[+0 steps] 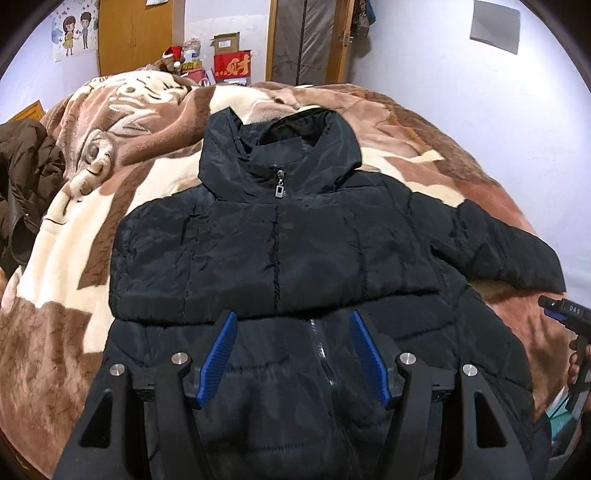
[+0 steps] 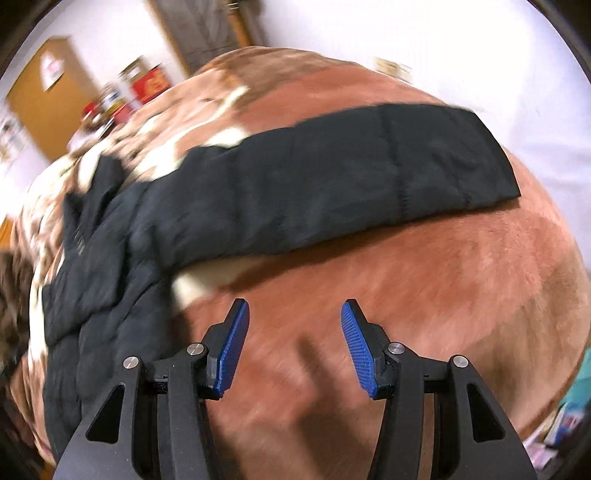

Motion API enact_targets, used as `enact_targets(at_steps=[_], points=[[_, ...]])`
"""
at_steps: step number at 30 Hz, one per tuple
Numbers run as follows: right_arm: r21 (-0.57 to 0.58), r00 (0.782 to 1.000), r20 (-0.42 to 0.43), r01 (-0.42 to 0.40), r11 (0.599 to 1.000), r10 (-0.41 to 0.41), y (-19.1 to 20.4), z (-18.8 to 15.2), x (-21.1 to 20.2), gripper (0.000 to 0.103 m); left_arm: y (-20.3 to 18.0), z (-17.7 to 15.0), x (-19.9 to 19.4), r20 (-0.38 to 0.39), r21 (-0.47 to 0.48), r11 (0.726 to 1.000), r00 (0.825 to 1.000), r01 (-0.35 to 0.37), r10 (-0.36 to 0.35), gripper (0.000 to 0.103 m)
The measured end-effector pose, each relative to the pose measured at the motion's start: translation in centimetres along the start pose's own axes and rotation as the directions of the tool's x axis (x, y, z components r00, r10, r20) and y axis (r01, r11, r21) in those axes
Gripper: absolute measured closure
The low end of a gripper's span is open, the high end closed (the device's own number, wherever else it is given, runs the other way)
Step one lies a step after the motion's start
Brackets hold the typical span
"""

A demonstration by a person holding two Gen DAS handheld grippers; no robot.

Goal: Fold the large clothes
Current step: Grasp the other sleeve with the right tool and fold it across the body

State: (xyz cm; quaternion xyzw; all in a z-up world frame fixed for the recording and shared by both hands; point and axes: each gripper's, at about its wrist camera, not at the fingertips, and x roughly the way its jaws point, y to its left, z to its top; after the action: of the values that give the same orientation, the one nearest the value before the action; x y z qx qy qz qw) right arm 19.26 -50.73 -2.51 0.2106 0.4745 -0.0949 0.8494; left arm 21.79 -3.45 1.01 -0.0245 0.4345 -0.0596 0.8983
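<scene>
A black padded jacket (image 1: pixel 280 254) lies front up on the bed, zipper closed, hood at the far end. One sleeve is folded across the chest. The other sleeve (image 1: pixel 509 247) stretches out to the right; it also shows in the right wrist view (image 2: pixel 351 177), lying flat on the blanket. My left gripper (image 1: pixel 293 321) is open and empty above the jacket's lower front. My right gripper (image 2: pixel 293 312) is open and empty above bare blanket, short of the outstretched sleeve. Its tip shows at the right edge of the left wrist view (image 1: pixel 563 312).
A brown and cream patterned blanket (image 1: pixel 92 229) covers the bed. A dark brown garment (image 1: pixel 26 184) is heaped at the bed's left edge. Boxes (image 1: pixel 231 59) and a wooden door (image 1: pixel 133 33) stand behind the bed. The right wrist view is motion-blurred.
</scene>
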Motion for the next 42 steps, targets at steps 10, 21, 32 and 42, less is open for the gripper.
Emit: enact_targets(at_steps=[10, 21, 32, 42], points=[[0.262, 0.996, 0.073, -0.078, 0.962, 0.06, -6.2, 4.6, 3.6, 0.048, 1.2, -0.1, 4.4, -0.065, -0.045, 0.999, 0.998, -0.026, 0.023, 0.037], [0.302, 0.99, 0.136, -0.073, 0.951, 0.033, -6.2, 6.9, 2.9, 0.088, 2.6, -0.5, 3.9, -0.072, -0.085, 0.995, 0.997, -0.042, 0.036, 0.037], [-0.025, 0.939, 0.284, -0.194, 0.981, 0.193, 6.3, 9.0, -8.3, 0.092, 4.6, 0.0, 0.0, 0.0, -0.124, 0.992, 0.999, -0.038, 0.039, 0.037], [-0.363, 0.883, 0.183, -0.348, 0.864, 0.433, 23.4, 6.6, -11.4, 0.092, 9.0, -0.6, -2.3, 0.048, -0.216, 0.975, 0.997, -0.042, 0.053, 0.037]])
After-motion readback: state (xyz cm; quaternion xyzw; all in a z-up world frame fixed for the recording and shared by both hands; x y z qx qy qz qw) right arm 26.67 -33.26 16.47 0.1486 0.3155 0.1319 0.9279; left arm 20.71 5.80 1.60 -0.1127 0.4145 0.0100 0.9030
